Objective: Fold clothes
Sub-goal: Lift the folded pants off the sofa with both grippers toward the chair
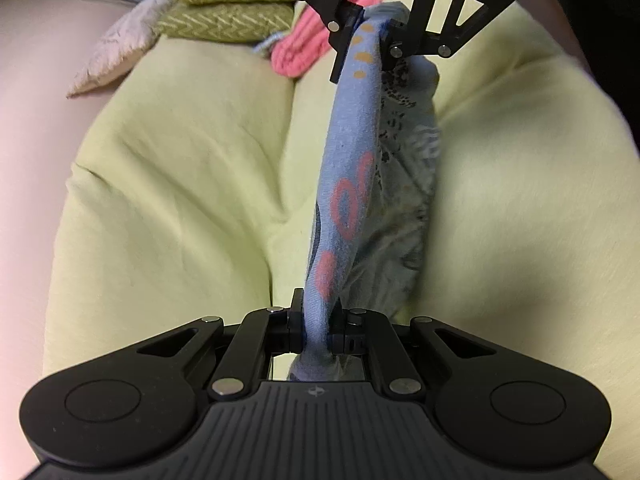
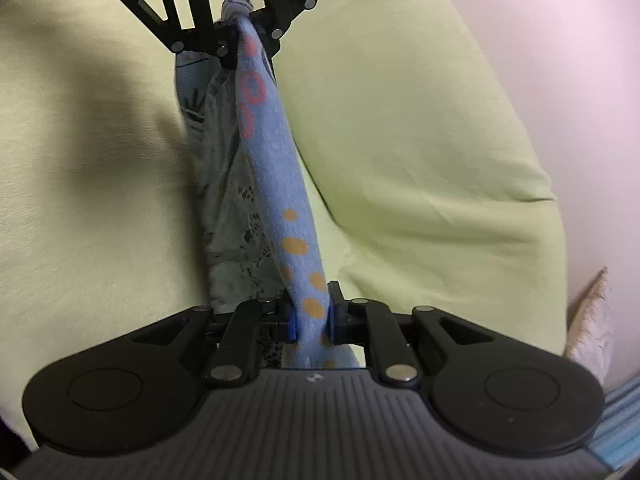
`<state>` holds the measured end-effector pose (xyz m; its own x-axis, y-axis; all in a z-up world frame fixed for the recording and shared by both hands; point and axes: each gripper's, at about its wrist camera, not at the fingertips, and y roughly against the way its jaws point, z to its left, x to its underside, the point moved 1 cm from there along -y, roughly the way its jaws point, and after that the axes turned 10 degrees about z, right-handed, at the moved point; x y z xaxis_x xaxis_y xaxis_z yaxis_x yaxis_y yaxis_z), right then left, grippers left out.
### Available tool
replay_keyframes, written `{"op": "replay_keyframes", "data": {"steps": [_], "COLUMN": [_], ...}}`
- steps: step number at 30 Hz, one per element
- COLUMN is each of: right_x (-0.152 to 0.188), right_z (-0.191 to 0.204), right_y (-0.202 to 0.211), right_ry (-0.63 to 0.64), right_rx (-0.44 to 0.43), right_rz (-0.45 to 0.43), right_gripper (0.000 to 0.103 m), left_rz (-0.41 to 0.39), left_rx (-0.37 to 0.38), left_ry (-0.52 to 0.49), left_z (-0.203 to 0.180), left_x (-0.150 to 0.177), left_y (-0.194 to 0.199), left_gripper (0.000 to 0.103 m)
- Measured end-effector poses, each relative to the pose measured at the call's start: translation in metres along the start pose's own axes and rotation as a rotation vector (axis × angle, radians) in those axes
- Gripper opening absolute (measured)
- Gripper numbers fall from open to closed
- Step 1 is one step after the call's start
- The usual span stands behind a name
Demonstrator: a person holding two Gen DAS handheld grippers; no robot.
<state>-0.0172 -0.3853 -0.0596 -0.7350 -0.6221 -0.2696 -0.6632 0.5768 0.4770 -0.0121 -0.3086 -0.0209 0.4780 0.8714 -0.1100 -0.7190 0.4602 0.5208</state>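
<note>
Claws face each other: left claw (image 1: 316,334), right claw (image 2: 313,322) clamp blue garment (image 1: 352,184) taut.

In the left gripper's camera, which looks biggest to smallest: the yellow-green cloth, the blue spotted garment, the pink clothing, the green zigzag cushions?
1. Yellow-green cloth
2. Blue spotted garment, though nearness inflates it
3-4. Green zigzag cushions and pink clothing: too alike, and the pink is partly hidden

Open bedding on both sides of the stretched garment

The blue patterned garment (image 1: 348,184) is spanning the gap between the left gripper (image 1: 316,332) and right gripper (image 2: 312,322), blocking passage there; the yellow-green sheet (image 1: 180,184) is lying bare alongside, while a pink garment (image 1: 308,46) and green herringbone cushions (image 1: 228,8) are crowding the far edge.
</note>
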Motion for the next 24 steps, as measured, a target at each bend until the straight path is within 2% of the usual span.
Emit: {"op": "replay_keyframes", "data": {"steps": [8,13,19,24], "right_x": [0.02,0.038,0.061,0.086], "right_z": [-0.011,-0.026,-0.033,-0.038], "right_y": [0.046,0.075,0.11,0.136], "right_ry": [-0.031,-0.065,-0.097,-0.126], "right_rx": [0.046,0.088,0.133,0.158], "right_rz": [0.047,0.081,0.117,0.154], "right_gripper": [0.01,0.01,0.01,0.01], "left_rz": [-0.065,-0.111,-0.156,-0.2], "left_rx": [0.004,-0.016,-0.04,-0.031], "left_ry": [-0.02,-0.06,-0.1,-0.125], "left_z": [-0.011,-0.001,-0.003,-0.012], "left_x": [-0.023,-0.057,-0.087,-0.113], "left_y": [0.039,0.051,0.077,0.09], "left_gripper": [0.008,0.008,0.008,0.008]}}
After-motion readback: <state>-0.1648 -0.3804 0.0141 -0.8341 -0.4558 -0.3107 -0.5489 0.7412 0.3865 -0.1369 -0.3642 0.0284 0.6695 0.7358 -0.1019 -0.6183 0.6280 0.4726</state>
